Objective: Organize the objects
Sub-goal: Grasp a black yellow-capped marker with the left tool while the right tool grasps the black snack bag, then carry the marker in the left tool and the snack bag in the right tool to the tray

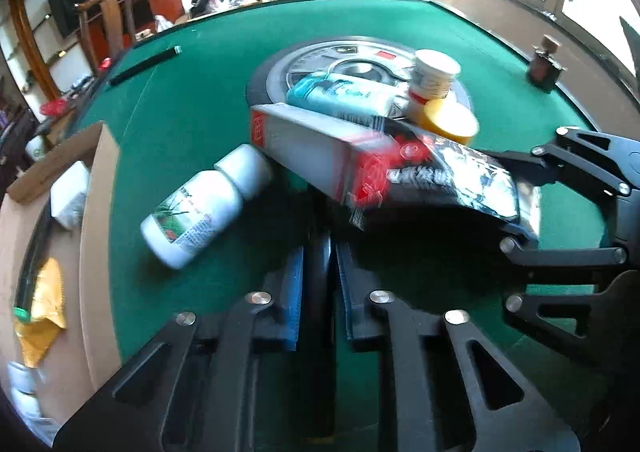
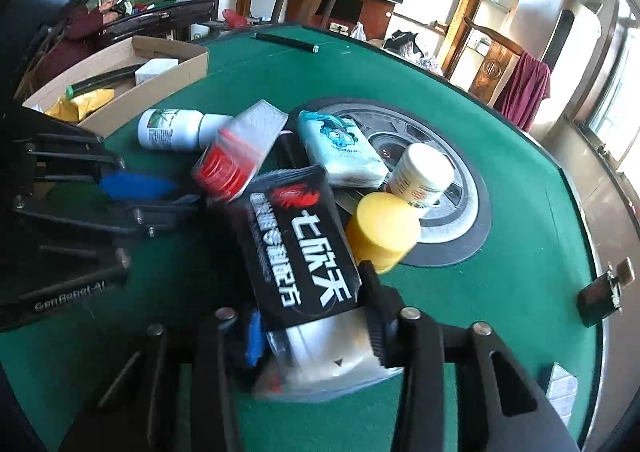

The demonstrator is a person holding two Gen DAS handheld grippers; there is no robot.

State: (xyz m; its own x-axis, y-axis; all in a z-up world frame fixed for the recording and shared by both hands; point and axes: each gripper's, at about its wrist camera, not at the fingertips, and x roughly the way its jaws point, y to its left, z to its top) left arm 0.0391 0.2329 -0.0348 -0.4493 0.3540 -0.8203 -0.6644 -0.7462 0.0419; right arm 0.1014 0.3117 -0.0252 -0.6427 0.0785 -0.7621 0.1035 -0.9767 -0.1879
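Note:
My right gripper (image 2: 316, 328) is shut on a black snack packet (image 2: 298, 248) with white and red print, held above the green table; it also shows in the left wrist view (image 1: 452, 184). A grey and red box (image 1: 316, 150) rests tilted against the packet and looks blurred. My left gripper (image 1: 318, 272) is shut and empty, pointing at the pile; in the right wrist view it (image 2: 160, 192) sits left of the packet. A white bottle (image 1: 204, 208) lies on its side. A teal tissue pack (image 1: 344, 94), a white jar (image 1: 434, 76) and a yellow lid (image 1: 450, 120) lie behind.
An open cardboard box (image 1: 98, 220) at the left holds a yellow bag, a white box and a dark tube. A round grey panel (image 2: 460, 212) sits in the table's middle. A black pen (image 1: 146, 64) lies far left. A small dark stand (image 1: 544, 64) is at the right edge.

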